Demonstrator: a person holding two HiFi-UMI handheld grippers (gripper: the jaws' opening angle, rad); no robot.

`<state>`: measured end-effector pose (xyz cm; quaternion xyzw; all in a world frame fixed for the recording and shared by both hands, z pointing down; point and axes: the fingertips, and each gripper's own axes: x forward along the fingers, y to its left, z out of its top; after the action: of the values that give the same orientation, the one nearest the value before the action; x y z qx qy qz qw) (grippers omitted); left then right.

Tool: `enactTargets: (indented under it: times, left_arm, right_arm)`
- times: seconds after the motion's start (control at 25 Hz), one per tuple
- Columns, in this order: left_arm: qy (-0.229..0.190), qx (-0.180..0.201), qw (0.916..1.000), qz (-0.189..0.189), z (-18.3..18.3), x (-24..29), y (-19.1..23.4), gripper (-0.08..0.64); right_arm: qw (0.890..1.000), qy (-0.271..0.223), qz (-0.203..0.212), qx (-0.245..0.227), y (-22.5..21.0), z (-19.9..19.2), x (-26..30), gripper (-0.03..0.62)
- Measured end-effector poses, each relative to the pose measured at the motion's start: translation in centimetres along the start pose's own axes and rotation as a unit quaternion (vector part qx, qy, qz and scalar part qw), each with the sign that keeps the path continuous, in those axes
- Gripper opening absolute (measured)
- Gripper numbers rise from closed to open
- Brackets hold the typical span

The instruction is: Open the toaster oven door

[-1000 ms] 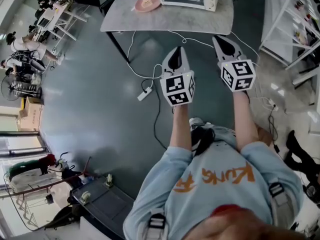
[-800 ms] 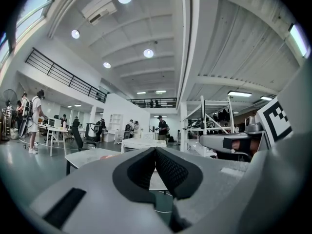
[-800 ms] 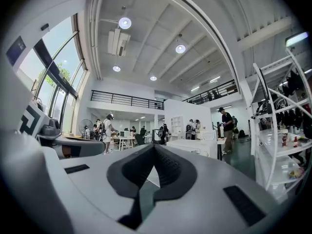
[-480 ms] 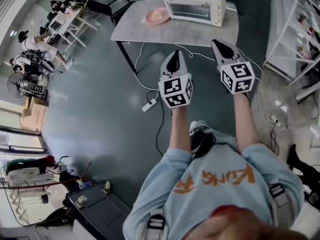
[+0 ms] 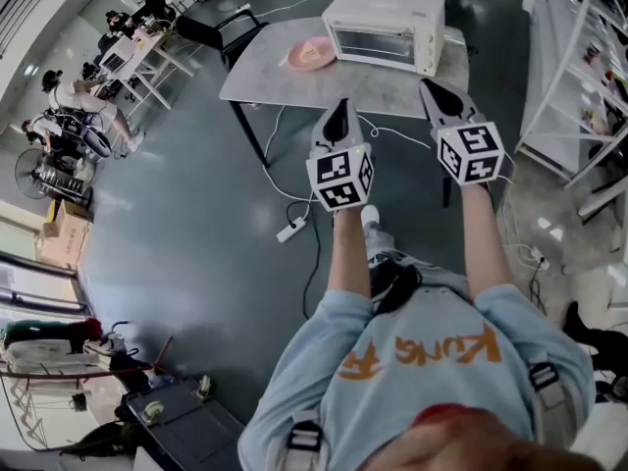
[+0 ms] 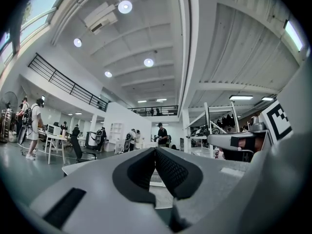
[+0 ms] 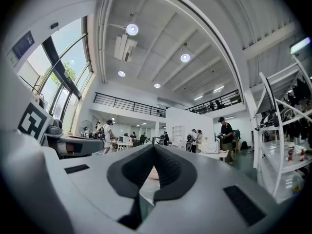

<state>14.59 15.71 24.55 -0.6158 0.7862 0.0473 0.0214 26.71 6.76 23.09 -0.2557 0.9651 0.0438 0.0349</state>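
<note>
- Toaster oven (image 5: 385, 29): standing at the far side of the table (image 5: 334, 86) with its door closed. It is showing whole now, where a second ago it was cut off at the frame's top, so the person is likely approaching. Its contents cannot be told.
- Left gripper (image 5: 341, 111) and right gripper (image 5: 432, 91): jaws are pressing together on nothing, well apart from the oven.
- Pink plate (image 5: 309, 54): sitting just beside the oven, carrying a pale piece of food.
</note>
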Motion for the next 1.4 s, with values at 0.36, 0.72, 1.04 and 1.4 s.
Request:
enactTargets:
  times: [0.36, 0.72, 1.04, 1.4]
  left_arm:
    - [0.013, 0.004, 0.9996, -0.026, -1.8, 8.1, 4.0, 0.002]
    - [0.08, -0.016, 0.9955, -0.049, -6.6, 19.6, 11.4, 0.002]
    - [0.104, -0.048, 0.9891, -0.093, -10.3, 29.3, 17.8, 0.002]
    - [0.111, -0.061, 0.9803, -0.152, -12.1, 39.1, 19.5, 0.002]
  right_arm:
    - [1.0, 0.001, -0.016, 0.01, -2.7, -2.4, 8.3, -0.002]
    - [0.997, 0.054, -0.03, 0.052, -4.9, -8.9, 21.3, -0.002]
    - [0.992, 0.085, -0.068, 0.059, -7.4, -12.7, 32.4, -0.002]
    - [0.985, 0.11, -0.126, 0.044, -12.6, -15.1, 37.9, -0.002]
